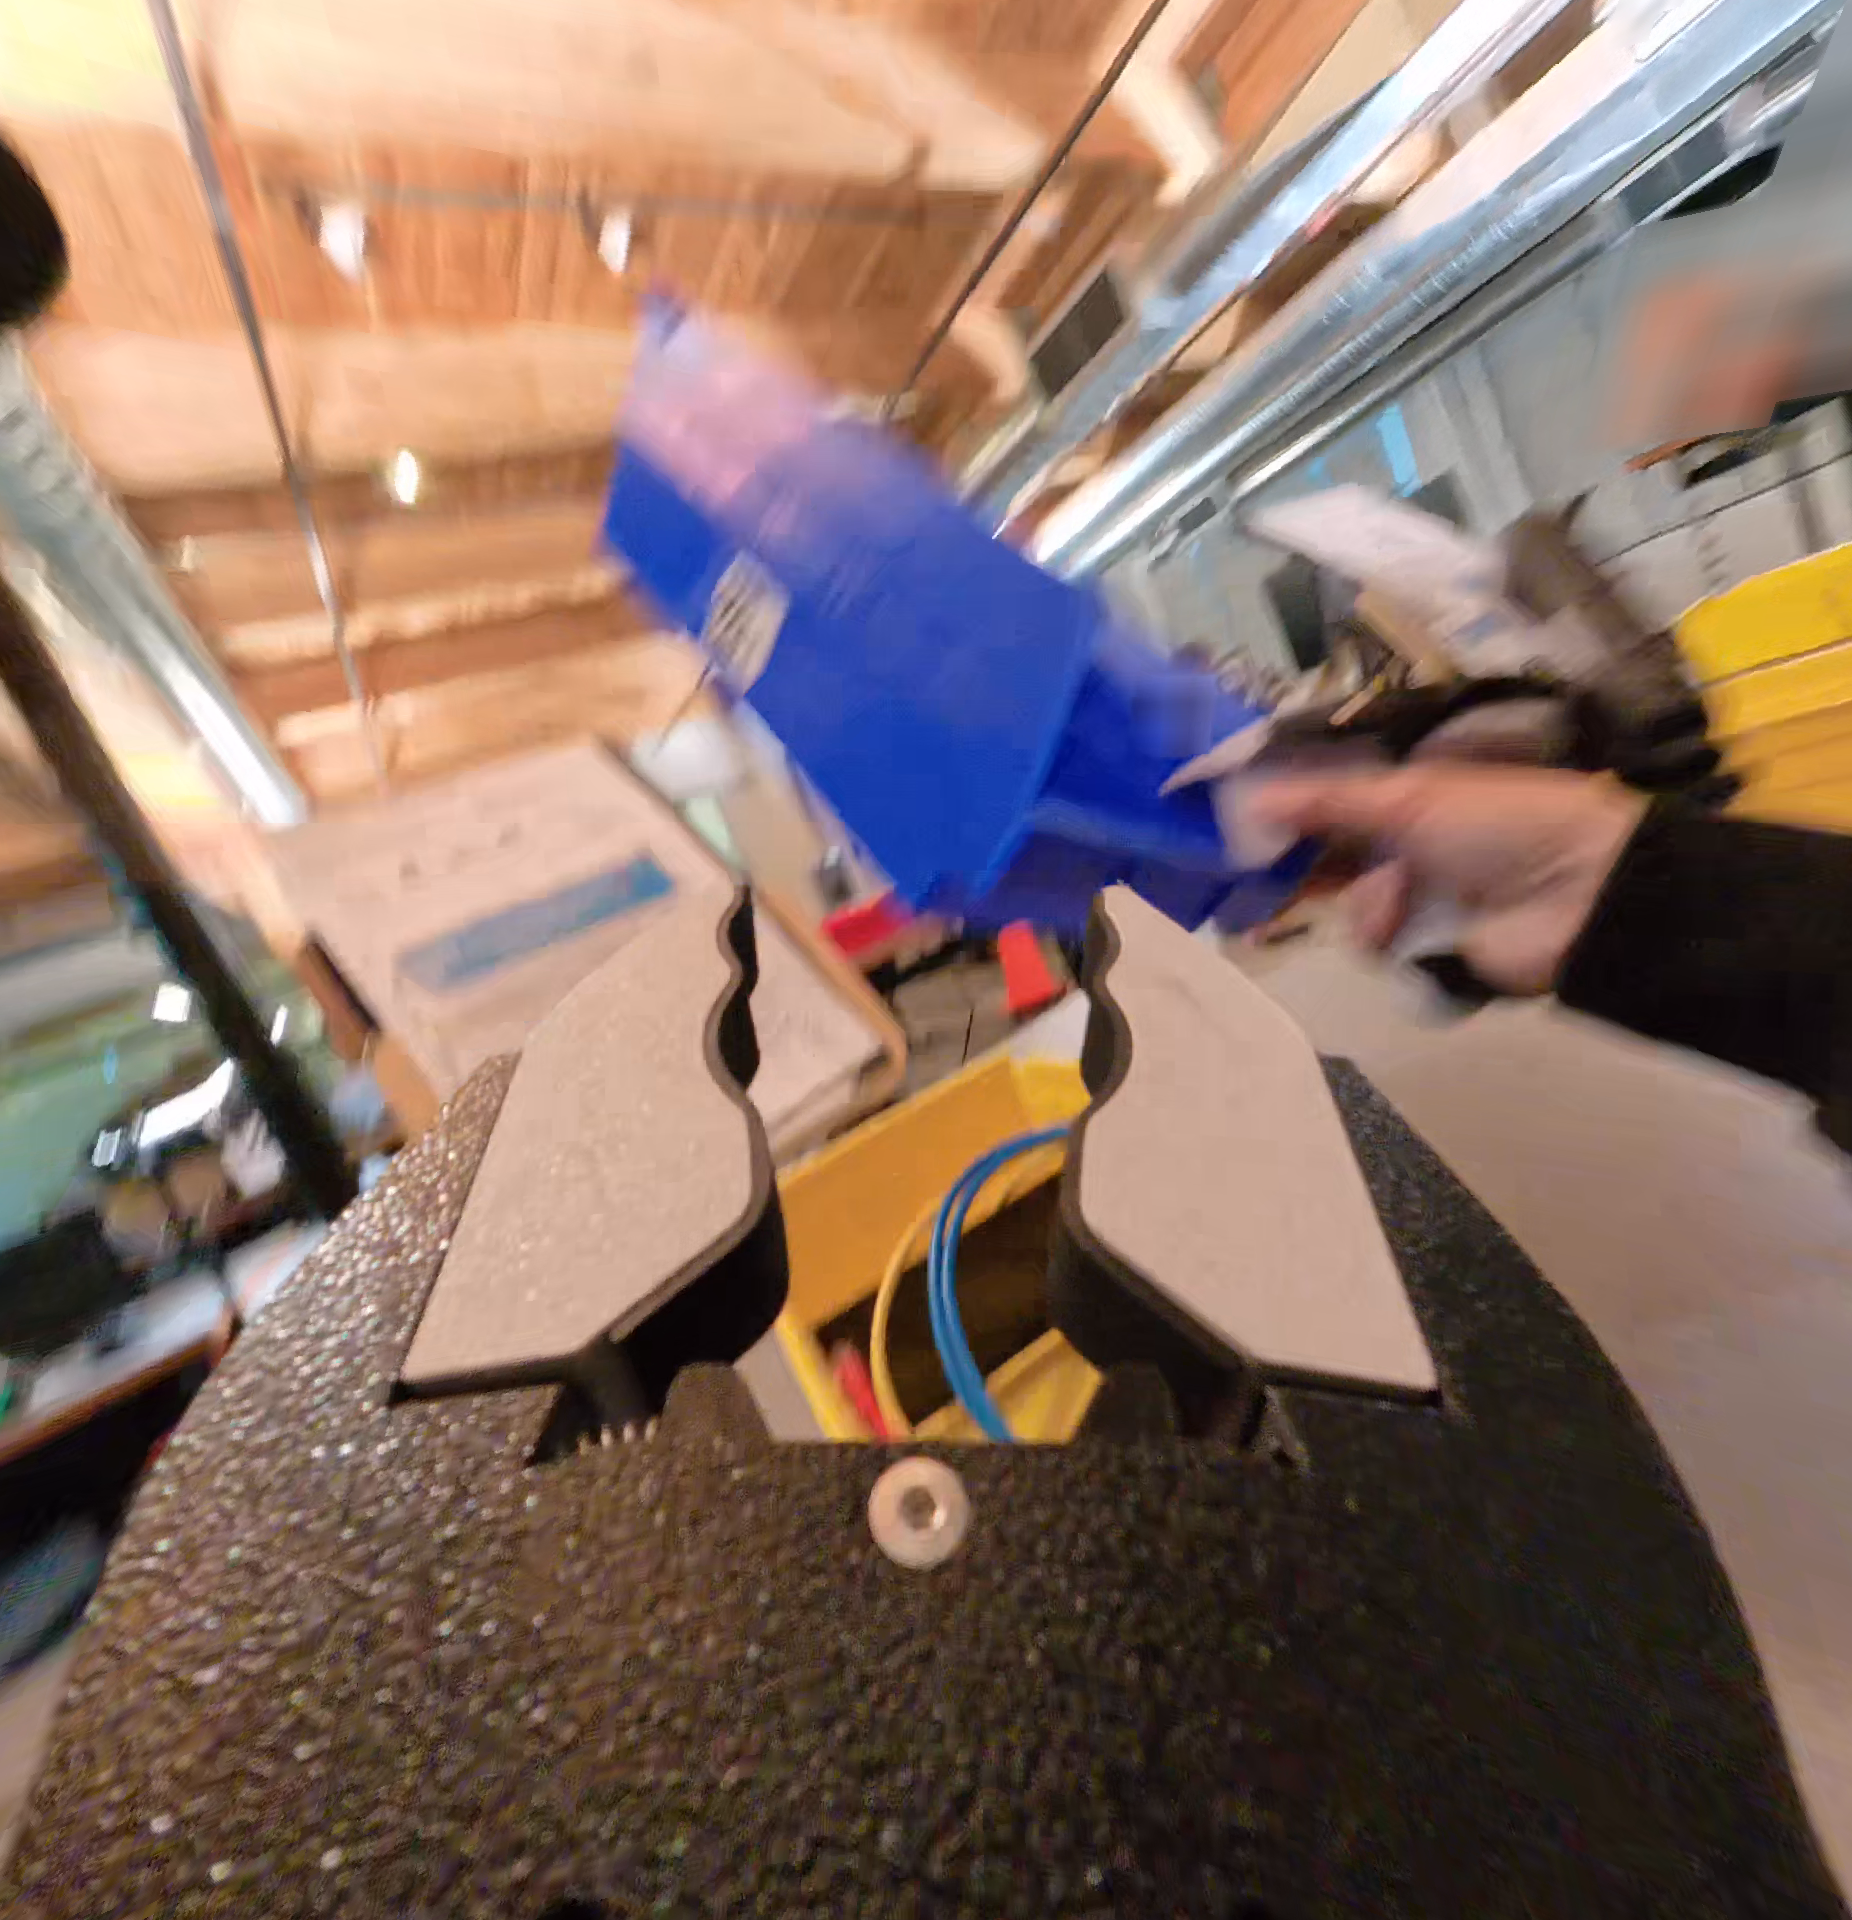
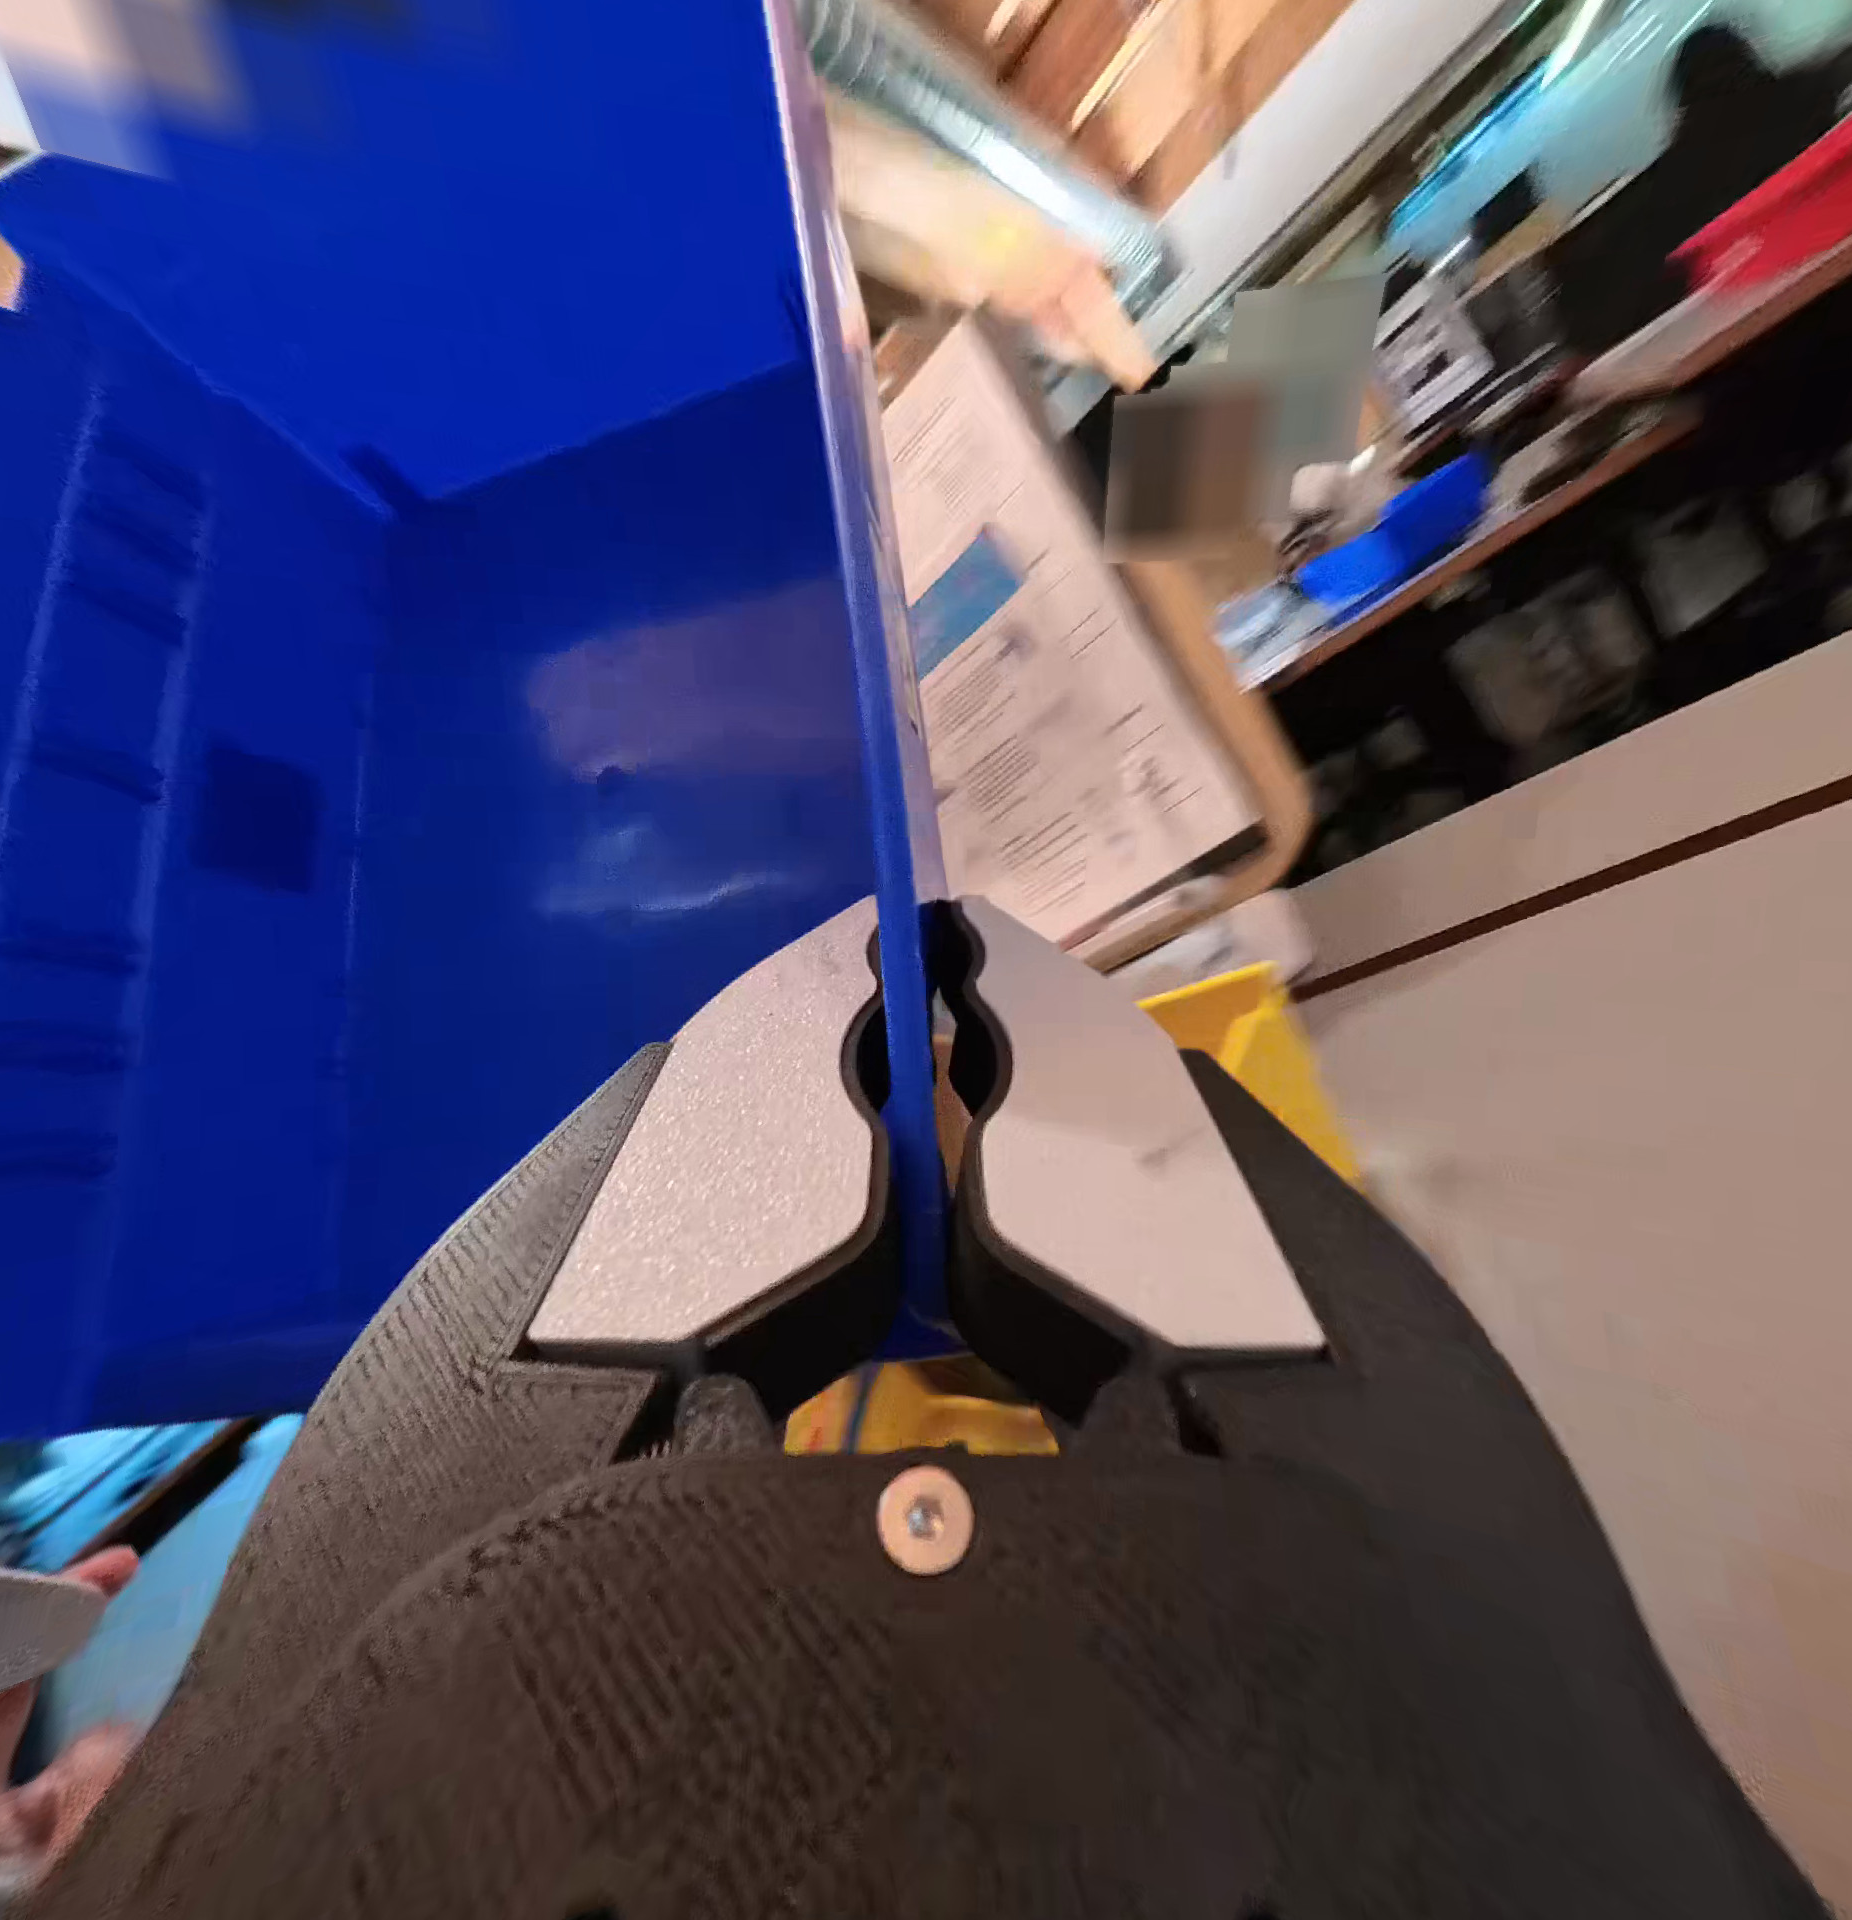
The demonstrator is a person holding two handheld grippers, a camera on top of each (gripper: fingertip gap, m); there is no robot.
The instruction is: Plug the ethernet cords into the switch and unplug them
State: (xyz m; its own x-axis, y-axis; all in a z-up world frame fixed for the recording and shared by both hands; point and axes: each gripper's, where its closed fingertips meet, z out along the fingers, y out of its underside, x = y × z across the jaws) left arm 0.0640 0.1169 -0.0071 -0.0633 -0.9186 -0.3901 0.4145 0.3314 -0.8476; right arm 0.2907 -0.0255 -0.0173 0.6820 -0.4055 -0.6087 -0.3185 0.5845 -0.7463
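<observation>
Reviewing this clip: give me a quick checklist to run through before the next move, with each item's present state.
1. Right gripper clamped on the blue plastic bin's wall: ok.
2. Bin lifted off any surface: ok, it hangs tilted in the left wrist view.
3. Left gripper free: ok, open and empty.
4. Cords at hand: ok, blue cable and yellow cable lie in the yellow plastic bin.
5. Switch located: cannot tell, none visible.

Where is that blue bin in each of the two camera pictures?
Left wrist view: blue bin up in the air at centre, tilted, the right gripper on its right end.
Right wrist view: fills the left half, its wall clamped between the fingers.
Shared landmark: yellow bin below.
</observation>
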